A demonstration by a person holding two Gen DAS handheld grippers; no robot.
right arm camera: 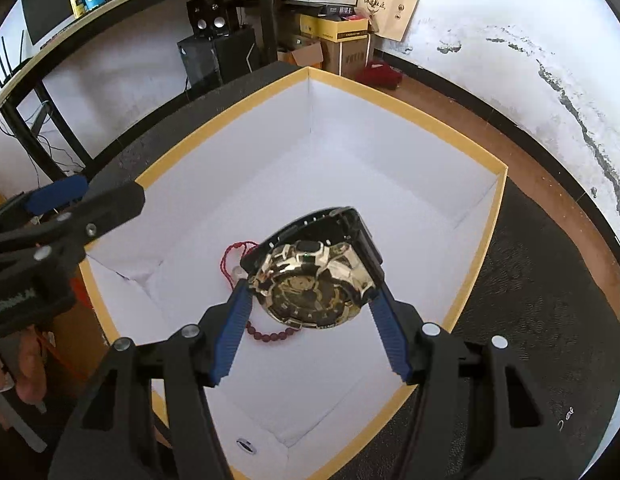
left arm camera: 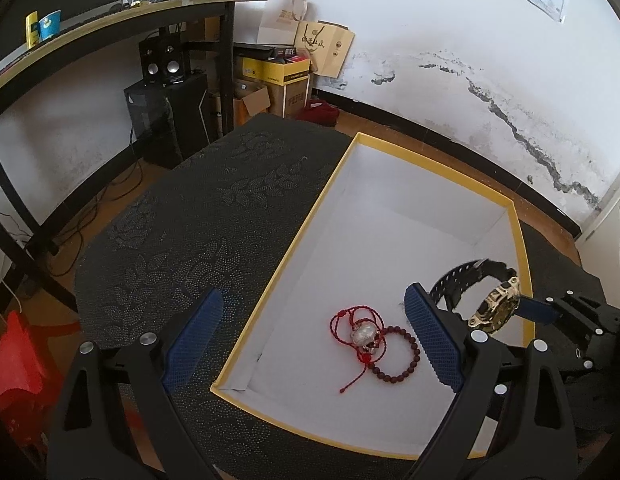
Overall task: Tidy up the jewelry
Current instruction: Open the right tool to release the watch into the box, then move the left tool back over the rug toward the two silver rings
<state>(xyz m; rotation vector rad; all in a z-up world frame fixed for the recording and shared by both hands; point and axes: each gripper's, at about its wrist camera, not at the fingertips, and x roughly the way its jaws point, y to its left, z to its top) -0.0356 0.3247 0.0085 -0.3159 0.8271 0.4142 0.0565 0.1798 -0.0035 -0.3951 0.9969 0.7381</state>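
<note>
We saw the right gripper (right arm camera: 310, 292) clamped on a gold-faced watch (right arm camera: 310, 284), blue pads pressing its case from both sides, black strap looping behind. The watch hung above the white interior of a yellow-rimmed box (right arm camera: 486, 240), not touching the floor of it. In the left wrist view the same watch (left arm camera: 496, 310) sat near the box's right wall (left arm camera: 524, 264), held up by the right gripper (left arm camera: 518, 309) coming in from the right.

The left gripper (left arm camera: 310, 340) stood wide apart, gripping nothing; one finger over the dark patterned cloth (left arm camera: 170, 216), the other over the box interior. Inside the box, on the floor, lay a red cord bracelet with a silver charm (left arm camera: 362, 334) and, touching it, a dark red bead bracelet (left arm camera: 394, 354). From the right wrist both were partly hidden under the watch; only a bit of red cord (right arm camera: 232, 256) and some beads (right arm camera: 270, 334) showed. A small silver object (right arm camera: 246, 445) lay in the near corner; we couldn't tell what.
</note>
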